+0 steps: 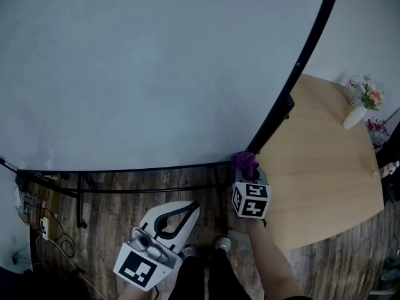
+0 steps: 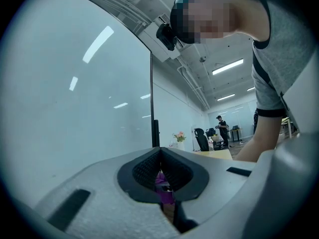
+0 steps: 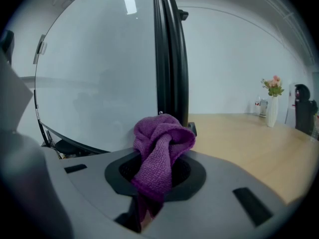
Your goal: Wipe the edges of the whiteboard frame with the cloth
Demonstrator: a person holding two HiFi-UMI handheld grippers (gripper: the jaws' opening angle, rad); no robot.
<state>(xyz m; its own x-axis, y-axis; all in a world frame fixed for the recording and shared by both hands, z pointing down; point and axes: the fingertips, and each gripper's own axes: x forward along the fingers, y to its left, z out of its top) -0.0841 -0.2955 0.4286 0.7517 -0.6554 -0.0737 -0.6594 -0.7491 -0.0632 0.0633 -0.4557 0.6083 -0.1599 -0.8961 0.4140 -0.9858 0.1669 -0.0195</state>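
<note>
Status: right tool (image 3: 160, 169) is pinching the purple cloth (image 3: 162, 138). The jaws are closed on a bunched fold and the rest is knotted up above them.

Cloth position: at the lower right corner of the whiteboard frame (image 1: 300, 61), where the right edge (image 3: 172, 59) meets the bottom edge (image 1: 125, 169). From the head view the cloth sits right on that corner. From the right gripper view it's just in front of the black upright. Can't confirm actual contact from either view.

Left tool (image 1: 195, 205): jaws pressed together, nothing in them. It's held low over the wood floor (image 1: 106, 217), below the bottom edge and well apart from the frame. It's not doing any work.

Progress, my read: at a corner, so either mid-pass or the turn between two edges.
- No dust, streaks or wet trail on the frame, so can't say which edge is done.
- The right edge runs up from the cloth and the bottom edge runs off to the left. Treat both as open, plus the top and left edges, which are out of view.

Clearance: the wooden bench (image 1: 325, 167) butts up near the right edge, with a vase of flowers (image 1: 356, 114) at its far end, well apart from the wipe path.
</note>
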